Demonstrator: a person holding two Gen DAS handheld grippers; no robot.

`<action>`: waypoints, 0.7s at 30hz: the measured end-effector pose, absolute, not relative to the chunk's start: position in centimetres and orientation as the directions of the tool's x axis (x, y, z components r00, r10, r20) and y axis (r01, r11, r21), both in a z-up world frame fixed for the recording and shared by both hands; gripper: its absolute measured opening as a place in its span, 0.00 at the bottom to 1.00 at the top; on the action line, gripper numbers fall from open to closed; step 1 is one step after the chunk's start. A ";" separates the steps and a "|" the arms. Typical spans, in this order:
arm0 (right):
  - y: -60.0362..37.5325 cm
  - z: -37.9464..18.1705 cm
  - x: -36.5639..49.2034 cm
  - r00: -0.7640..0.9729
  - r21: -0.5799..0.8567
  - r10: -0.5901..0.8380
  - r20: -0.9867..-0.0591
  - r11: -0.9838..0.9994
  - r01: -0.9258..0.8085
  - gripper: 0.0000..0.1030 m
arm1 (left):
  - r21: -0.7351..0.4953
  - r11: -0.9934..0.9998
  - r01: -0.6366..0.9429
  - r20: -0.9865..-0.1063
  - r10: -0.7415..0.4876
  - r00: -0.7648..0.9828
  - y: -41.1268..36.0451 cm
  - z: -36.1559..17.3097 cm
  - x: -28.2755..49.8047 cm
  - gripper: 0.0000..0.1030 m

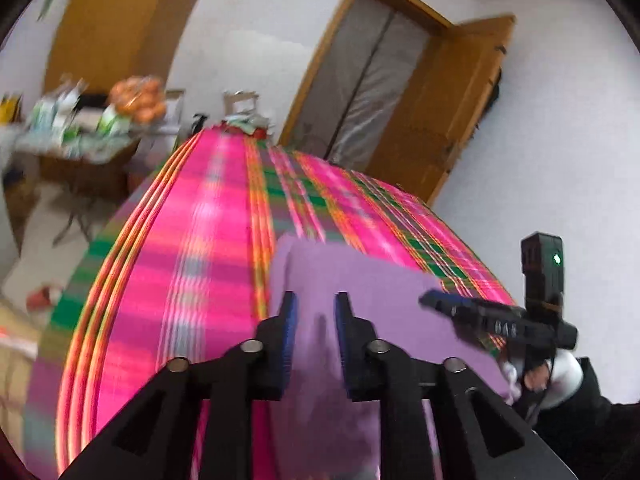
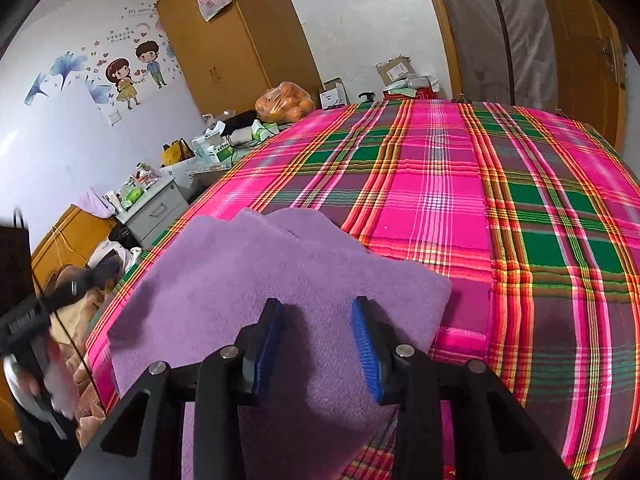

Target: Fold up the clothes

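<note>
A purple towel [image 2: 280,280] lies folded in layers on the pink and green plaid bedsheet [image 2: 500,200], near the bed's left front edge. My right gripper [image 2: 317,304] hovers over its near part, jaws wide apart, nothing between the blue pads [image 2: 366,344]. In the blurred left wrist view the same towel [image 1: 360,280] lies under my left gripper [image 1: 316,308], whose pads stand apart with only cloth showing below them. The right gripper [image 1: 472,314] reaches over the towel's right edge, held by a gloved hand [image 1: 560,376]. The left gripper [image 2: 36,316] shows as a blur at the left border.
The bed's left edge [image 2: 132,280] drops to a floor with clutter. A grey bedside cabinet [image 2: 154,208], a crowded table with a bag of oranges [image 2: 286,104] and a wooden wardrobe [image 2: 236,48] stand beyond. A wooden door [image 1: 440,112] is on the right.
</note>
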State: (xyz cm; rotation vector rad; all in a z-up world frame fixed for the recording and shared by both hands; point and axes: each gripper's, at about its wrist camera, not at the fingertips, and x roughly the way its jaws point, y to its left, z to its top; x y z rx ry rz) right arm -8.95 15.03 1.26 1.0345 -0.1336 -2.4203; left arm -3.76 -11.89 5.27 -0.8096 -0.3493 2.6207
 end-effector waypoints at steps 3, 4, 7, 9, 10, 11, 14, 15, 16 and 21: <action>15.3 1.9 -8.7 -0.613 0.259 -0.466 -0.637 -0.879 0.400 0.36 | -0.246 -0.904 -0.349 -0.510 0.427 -0.747 -8.9 6.4 -6.5 0.22; 15.4 2.3 -8.6 -0.626 0.251 -0.460 -0.630 -0.883 0.396 0.36 | -0.236 -0.907 -0.349 -0.524 0.422 -0.740 -8.5 6.0 -7.4 0.22; 15.8 3.2 -8.4 -0.662 0.229 -0.438 -0.607 -0.895 0.383 0.36 | -0.243 -0.918 -0.314 -0.586 0.397 -0.706 -8.4 4.2 -10.1 0.22; 16.0 2.9 -9.3 -0.668 0.205 -0.405 -0.625 -0.910 0.360 0.36 | -0.301 -0.910 -0.285 -0.606 0.413 -0.680 -9.4 2.9 -11.3 0.22; 16.0 2.6 -9.8 -0.663 0.198 -0.392 -0.638 -0.915 0.351 0.36 | -0.340 -0.902 -0.268 -0.611 0.428 -0.666 -10.0 2.2 -11.8 0.22; 15.9 2.2 -10.3 -0.658 0.190 -0.378 -0.651 -0.921 0.341 0.36 | -0.371 -0.892 -0.258 -0.610 0.443 -0.657 -10.5 1.8 -12.1 0.22; 15.7 1.6 -11.1 -0.646 0.174 -0.357 -0.675 -0.928 0.330 0.35 | -0.420 -0.872 -0.253 -0.597 0.475 -0.646 -11.1 1.6 -12.3 0.22; 15.6 1.5 -11.3 -0.643 0.170 -0.352 -0.680 -0.929 0.329 0.35 | -0.432 -0.867 -0.250 -0.598 0.482 -0.640 -11.2 1.5 -12.4 0.22; 15.5 1.3 -11.5 -0.639 0.166 -0.348 -0.686 -0.930 0.328 0.35 | -0.446 -0.860 -0.246 -0.597 0.491 -0.635 -11.3 1.4 -12.6 0.22; 15.0 0.8 -12.3 -0.622 0.145 -0.325 -0.713 -0.935 0.323 0.35 | -0.471 -0.850 -0.236 -0.590 0.503 -0.632 -11.4 1.1 -12.4 0.22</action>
